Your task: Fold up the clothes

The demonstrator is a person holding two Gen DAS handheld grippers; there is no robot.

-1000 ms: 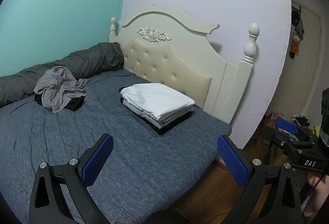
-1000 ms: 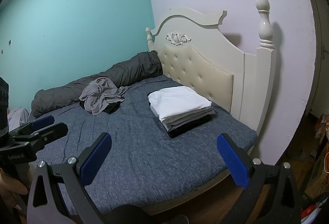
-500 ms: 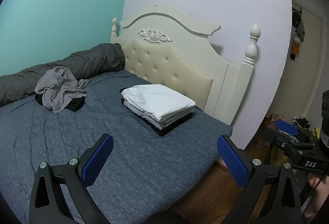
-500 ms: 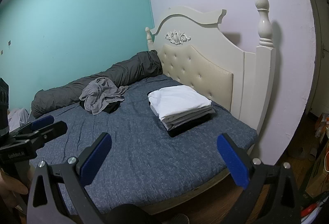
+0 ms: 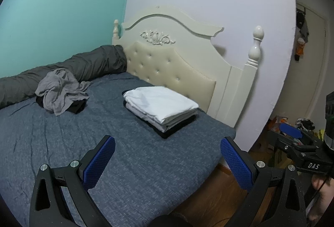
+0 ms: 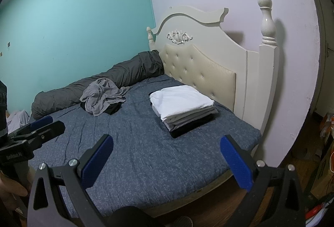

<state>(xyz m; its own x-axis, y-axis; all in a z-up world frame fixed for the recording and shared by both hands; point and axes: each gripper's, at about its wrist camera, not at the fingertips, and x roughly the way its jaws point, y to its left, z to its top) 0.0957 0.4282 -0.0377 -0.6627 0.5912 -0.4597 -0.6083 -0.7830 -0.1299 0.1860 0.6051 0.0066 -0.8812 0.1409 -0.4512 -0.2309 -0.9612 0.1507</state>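
Note:
A neat stack of folded clothes (image 5: 161, 107), white on top and black at the bottom, lies on the blue bed (image 5: 62, 143) near the headboard; it also shows in the right wrist view (image 6: 181, 106). A crumpled grey garment (image 5: 59, 90) lies over a black one farther back, also seen in the right wrist view (image 6: 102, 95). My left gripper (image 5: 167, 162) is open and empty above the bed's near edge. My right gripper (image 6: 167, 162) is open and empty too, beside it.
A cream headboard (image 5: 177, 56) with posts stands at the bed's right end. A dark grey rolled duvet (image 5: 83, 64) lies along the teal wall. Wooden floor and clutter (image 5: 292, 122) lie right of the bed by a door.
Both grippers have drifted slightly back and up from the bed. Both stay open and empty. The clothes have not moved.

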